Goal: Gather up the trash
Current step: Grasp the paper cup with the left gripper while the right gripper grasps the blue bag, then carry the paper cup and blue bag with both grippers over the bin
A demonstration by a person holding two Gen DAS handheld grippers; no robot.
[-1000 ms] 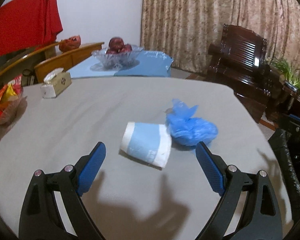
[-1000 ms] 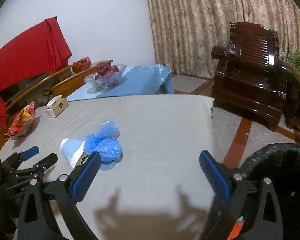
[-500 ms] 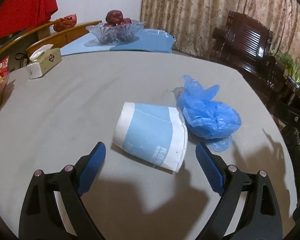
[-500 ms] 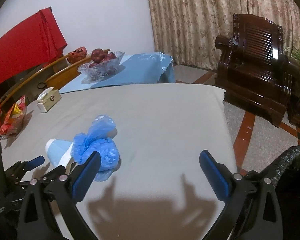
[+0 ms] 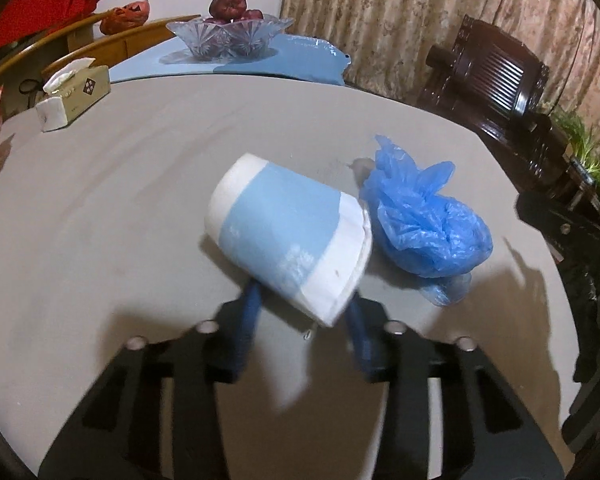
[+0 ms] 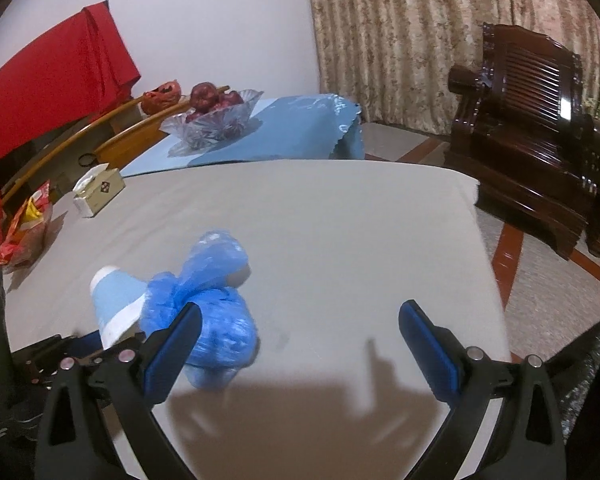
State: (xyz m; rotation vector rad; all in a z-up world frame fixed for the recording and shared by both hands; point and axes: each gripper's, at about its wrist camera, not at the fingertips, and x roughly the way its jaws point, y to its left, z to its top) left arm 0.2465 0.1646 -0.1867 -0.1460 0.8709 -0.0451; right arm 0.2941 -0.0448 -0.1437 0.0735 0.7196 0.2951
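Note:
A blue-and-white paper cup lies on its side on the grey table. My left gripper is closing, and its blue pads meet the cup's wide rim end from both sides. A crumpled blue plastic bag rests against the cup's right. In the right wrist view the bag sits just past the left finger of my right gripper, which stands open with only bare table between its pads. The cup shows to the bag's left.
A tissue box and snack packets sit at the table's far left. A glass fruit bowl stands on blue cloth behind. A black bin bag is off the table's right edge, with a dark wooden armchair beyond.
My left gripper came down and forward over the cup, then its fingers swung in from wide open onto the rim end. My right gripper moved closer to the blue bag.

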